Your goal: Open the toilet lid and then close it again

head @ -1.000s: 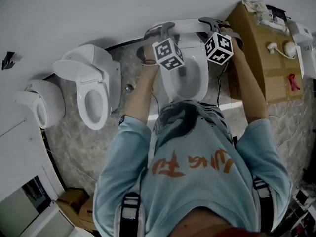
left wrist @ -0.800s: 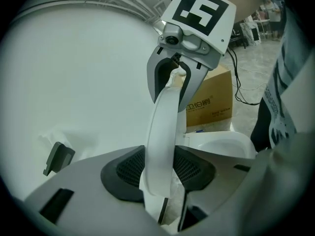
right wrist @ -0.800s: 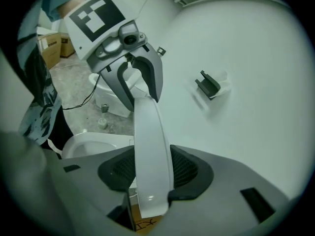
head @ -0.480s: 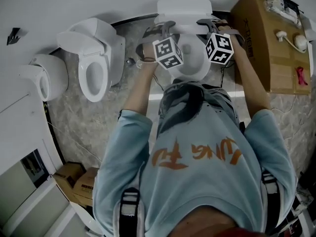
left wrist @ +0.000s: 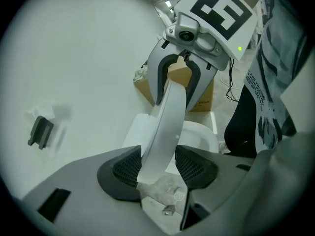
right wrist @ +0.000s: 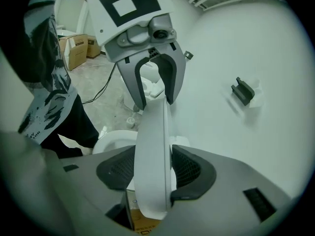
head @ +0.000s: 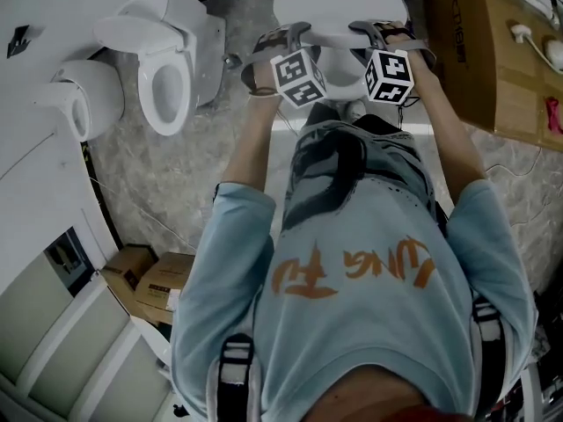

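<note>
The white toilet lid (head: pixel 332 7) is tilted partway down over the bowl (left wrist: pixel 199 132), and both grippers hold its front rim. My left gripper (head: pixel 283 35) has the lid's edge (left wrist: pixel 167 127) between its jaws. The jaws have just been opening: one pad touches the lid and a thin gap shows at the other. My right gripper (head: pixel 380 32) grips the opposite side. The lid (right wrist: pixel 153 141) fills the space between its pads, though those jaws have just begun opening too. Each gripper view shows the other gripper across the lid.
Two other white toilets (head: pixel 167 69) (head: pixel 79 99) stand to the left on the marbled floor. A large cardboard box (head: pixel 479 51) with small items on it stands close at the right. Smaller boxes (head: pixel 154 280) lie at lower left. The wall is just behind the toilet.
The lid has swung down from upright at the wall and now hides most of the bowl. Both grippers came down and toward the person with it.
</note>
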`<state>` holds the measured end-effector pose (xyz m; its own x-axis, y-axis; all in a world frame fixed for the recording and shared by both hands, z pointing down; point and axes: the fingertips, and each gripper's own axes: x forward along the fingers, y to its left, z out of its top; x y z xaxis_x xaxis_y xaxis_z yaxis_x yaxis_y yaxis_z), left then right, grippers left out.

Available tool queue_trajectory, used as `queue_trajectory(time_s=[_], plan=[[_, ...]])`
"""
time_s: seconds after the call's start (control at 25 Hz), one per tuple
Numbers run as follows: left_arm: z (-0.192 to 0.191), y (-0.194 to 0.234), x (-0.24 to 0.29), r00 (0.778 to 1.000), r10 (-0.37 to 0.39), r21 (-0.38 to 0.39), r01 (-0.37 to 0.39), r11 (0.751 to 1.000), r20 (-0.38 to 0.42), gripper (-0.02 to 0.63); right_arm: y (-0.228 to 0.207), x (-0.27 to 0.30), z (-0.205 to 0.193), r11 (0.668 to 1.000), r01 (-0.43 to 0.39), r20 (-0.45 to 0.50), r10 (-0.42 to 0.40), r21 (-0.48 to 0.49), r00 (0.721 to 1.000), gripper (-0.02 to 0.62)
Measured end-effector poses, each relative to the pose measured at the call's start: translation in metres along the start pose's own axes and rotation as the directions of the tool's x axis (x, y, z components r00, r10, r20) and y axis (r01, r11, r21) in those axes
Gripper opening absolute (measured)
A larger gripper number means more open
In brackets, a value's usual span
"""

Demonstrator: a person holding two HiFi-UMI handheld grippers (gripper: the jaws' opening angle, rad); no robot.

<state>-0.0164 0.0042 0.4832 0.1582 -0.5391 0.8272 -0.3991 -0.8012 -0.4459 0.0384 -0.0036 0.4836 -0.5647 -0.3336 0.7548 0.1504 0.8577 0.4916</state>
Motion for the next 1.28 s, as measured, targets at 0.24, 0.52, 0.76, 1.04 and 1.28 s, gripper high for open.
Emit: queue_trajectory(time_s=[0.24, 0.52, 0.76, 1.04, 1.28], plan=[[-0.014, -0.044, 0.013, 0.998, -0.05, -0.049, 0.048, 0.998, -0.035, 0.241, 0.047, 0.011, -0.008, 1.0, -0.003, 0.0, 0.003, 0.005, 1.0, 0.238], [-0.037, -0.092, 0.034, 0.988, -0.118, -0.047, 0.114, 0.992, -0.099, 0.247, 0.096, 0.025, -0.015, 0.994, -0.083, 0.03, 0.081, 0.075, 0.996, 0.25], [-0.053, -0.125, 0.045, 0.974, -0.195, -0.127, 0.181, 0.975, -0.115, 0.242, 0.135, 0.037, -0.025, 0.984, -0.162, 0.03, 0.16, 0.077, 0.987, 0.249], [-0.075, -0.16, 0.063, 0.955, -0.273, -0.202, 0.247, 0.948, -0.113, 0.219, 0.177, 0.058, -0.03, 0.96, -0.274, 0.052, 0.271, 0.064, 0.961, 0.249], [-0.085, -0.183, 0.085, 0.944, -0.314, -0.259, 0.279, 0.925, -0.101, 0.21, 0.199, 0.078, -0.043, 0.941, -0.329, 0.069, 0.323, 0.085, 0.944, 0.224]])
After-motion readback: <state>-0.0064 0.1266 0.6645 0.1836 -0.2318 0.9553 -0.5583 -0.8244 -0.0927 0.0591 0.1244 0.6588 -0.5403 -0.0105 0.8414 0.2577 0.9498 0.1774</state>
